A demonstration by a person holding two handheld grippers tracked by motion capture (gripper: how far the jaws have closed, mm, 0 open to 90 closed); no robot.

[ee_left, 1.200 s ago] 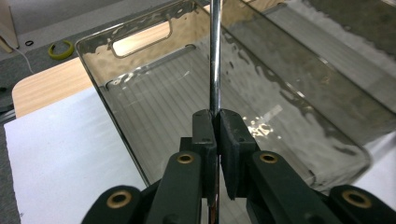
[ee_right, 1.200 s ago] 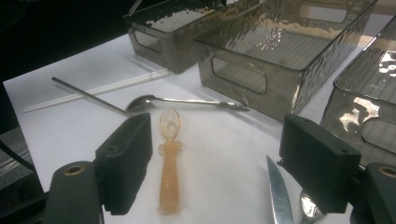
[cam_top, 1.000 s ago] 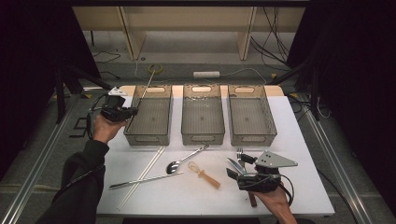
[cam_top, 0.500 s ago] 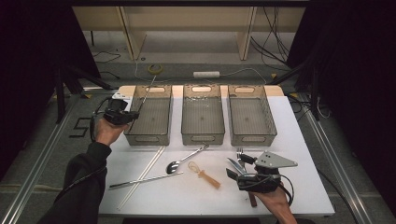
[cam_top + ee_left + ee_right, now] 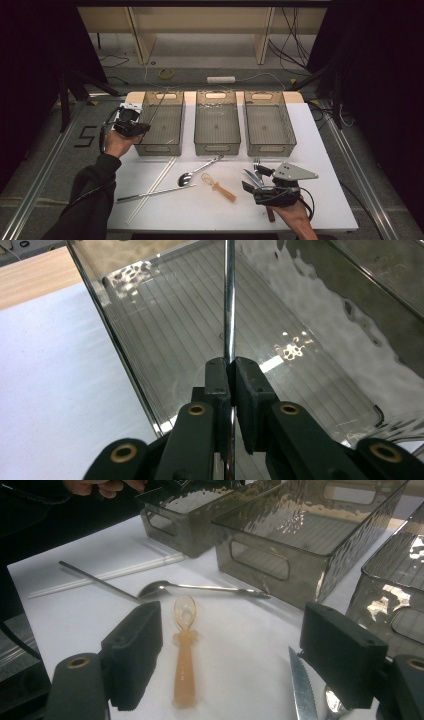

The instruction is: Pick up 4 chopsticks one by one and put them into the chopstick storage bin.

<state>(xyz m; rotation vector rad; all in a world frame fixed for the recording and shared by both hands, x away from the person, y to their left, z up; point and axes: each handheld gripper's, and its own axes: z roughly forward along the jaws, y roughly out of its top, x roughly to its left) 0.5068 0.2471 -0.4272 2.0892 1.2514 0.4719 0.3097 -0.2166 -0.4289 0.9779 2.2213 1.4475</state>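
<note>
My left gripper (image 5: 131,125) is at the left bin's (image 5: 157,148) near-left corner, shut on a metal chopstick (image 5: 156,107) that slants up over the bin. In the left gripper view the jaws (image 5: 230,365) pinch this chopstick (image 5: 229,305) above the bin floor (image 5: 170,340). My right gripper (image 5: 253,181) rests open at the front right of the table. In the right gripper view its jaws (image 5: 237,652) stand wide apart, with an orange plastic spoon (image 5: 183,650) lying on the table between them.
Three smoked-plastic bins stand in a row: left, middle (image 5: 217,148) and right (image 5: 272,148). On the white table lie a metal spoon (image 5: 197,171), an orange spoon (image 5: 218,186), a second metal chopstick (image 5: 150,193), clear chopsticks (image 5: 159,178), a knife (image 5: 251,176) and a fork (image 5: 257,164).
The left gripper has shifted slightly toward the left bin, and the chopstick's far end has dropped lower over it. The right gripper has stayed still.
</note>
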